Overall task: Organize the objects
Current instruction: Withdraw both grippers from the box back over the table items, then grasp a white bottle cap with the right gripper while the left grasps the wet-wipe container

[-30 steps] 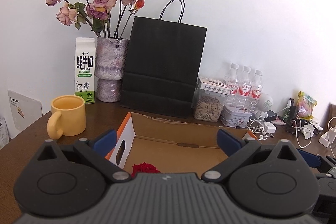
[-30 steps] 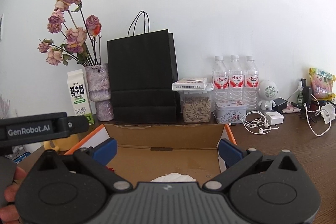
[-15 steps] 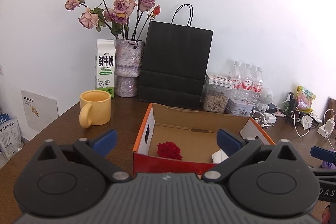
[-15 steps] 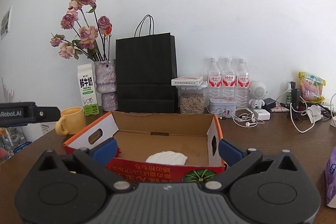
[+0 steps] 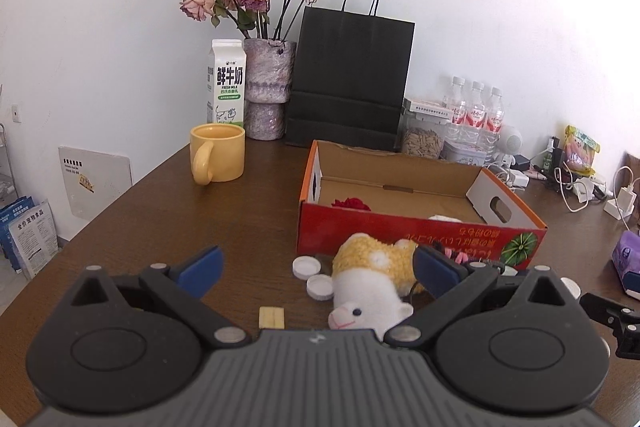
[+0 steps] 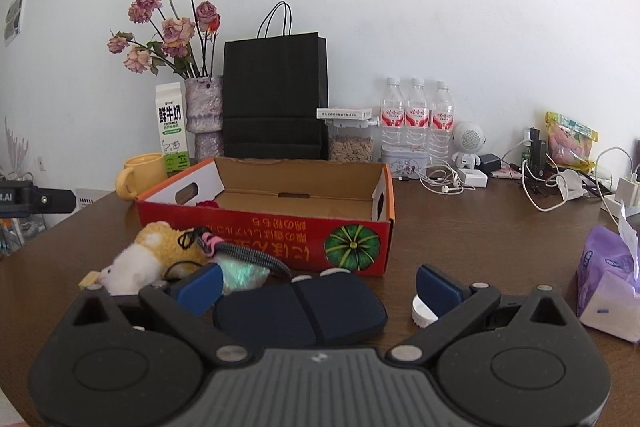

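Yellow mug (image 5: 218,157): stands at the far left of the table (image 5: 160,219), beside the milk carton (image 5: 226,83); well apart from the loose clutter, so probably not part of this sorting.
Left gripper (image 5: 316,267): tongs spread wide, holding nothing, hovering low over the near table edge; the plush lies between its blue fingertips, which suggests it is the next pick.
Small biscuit-like tile (image 5: 272,317): flat on the wood, just ahead of the left gripper.
White caps (image 5: 306,267): two lie touching the plush's left side.
Plush alpaca (image 5: 372,279): on its side in front of the box, outside it; soft, so a squeeze around the body should hold.
Cardboard box (image 6: 280,227): open, red front wall toward the cameras; a red rose head (image 5: 352,203) and something white sit inside, so it seems to be the collecting place.
Right gripper (image 6: 318,287): tongs spread, empty, poised over a dark blue pouch (image 6: 300,311), with a white cap (image 6: 422,311) by its right fingertip.
Purple tissue pack (image 6: 610,287): far right, well apart.
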A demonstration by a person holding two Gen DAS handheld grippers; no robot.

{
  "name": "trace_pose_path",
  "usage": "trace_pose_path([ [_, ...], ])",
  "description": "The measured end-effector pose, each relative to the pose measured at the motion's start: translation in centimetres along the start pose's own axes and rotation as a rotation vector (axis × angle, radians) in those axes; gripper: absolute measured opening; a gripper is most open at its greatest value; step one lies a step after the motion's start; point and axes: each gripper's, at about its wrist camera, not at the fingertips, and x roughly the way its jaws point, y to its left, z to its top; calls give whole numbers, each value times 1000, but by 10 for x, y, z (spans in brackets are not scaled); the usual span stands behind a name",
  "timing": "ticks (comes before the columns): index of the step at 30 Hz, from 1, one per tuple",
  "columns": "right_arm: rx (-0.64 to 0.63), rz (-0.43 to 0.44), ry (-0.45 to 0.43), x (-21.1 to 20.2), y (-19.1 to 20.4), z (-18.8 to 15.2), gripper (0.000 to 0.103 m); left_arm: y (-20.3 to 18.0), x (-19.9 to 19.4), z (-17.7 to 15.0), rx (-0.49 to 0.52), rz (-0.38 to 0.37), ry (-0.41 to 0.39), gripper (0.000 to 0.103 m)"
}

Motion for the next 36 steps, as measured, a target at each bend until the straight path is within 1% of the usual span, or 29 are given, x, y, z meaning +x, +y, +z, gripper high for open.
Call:
trace_pose_path([
  [10,12,-29,108,-17,-15,-44,103,11,-13,-38,27,-17,82,103],
  [16,12,-44,143,-18,-22,-58,103,15,-17,-52,29,-32,121,103],
  [25,26,-96,193,-6,-47,-71,102,1,-11,-61,55,-71,165,103],
  [27,39,-86,196,-1,-53,-72,98,-3,-10,-63,60,-78,175,103],
  [29,55,-67,202,4,-57,-72,87,-6,-9,-65,65,-86,183,103],
  [30,58,-58,199,6,-58,-73,84,-7,-9,-67,68,-90,187,103],
  [31,53,-59,187,6,-57,-73,74,-9,-8,-67,72,-93,191,103],
  [32,54,-53,177,6,-57,-73,59,-10,-7,-68,76,-93,195,103],
  [34,71,-23,161,4,-59,-72,39,-13,-6,-69,83,-95,203,103],
  [36,83,-3,146,2,-59,-72,39,-15,-5,-70,88,-97,207,103],
])
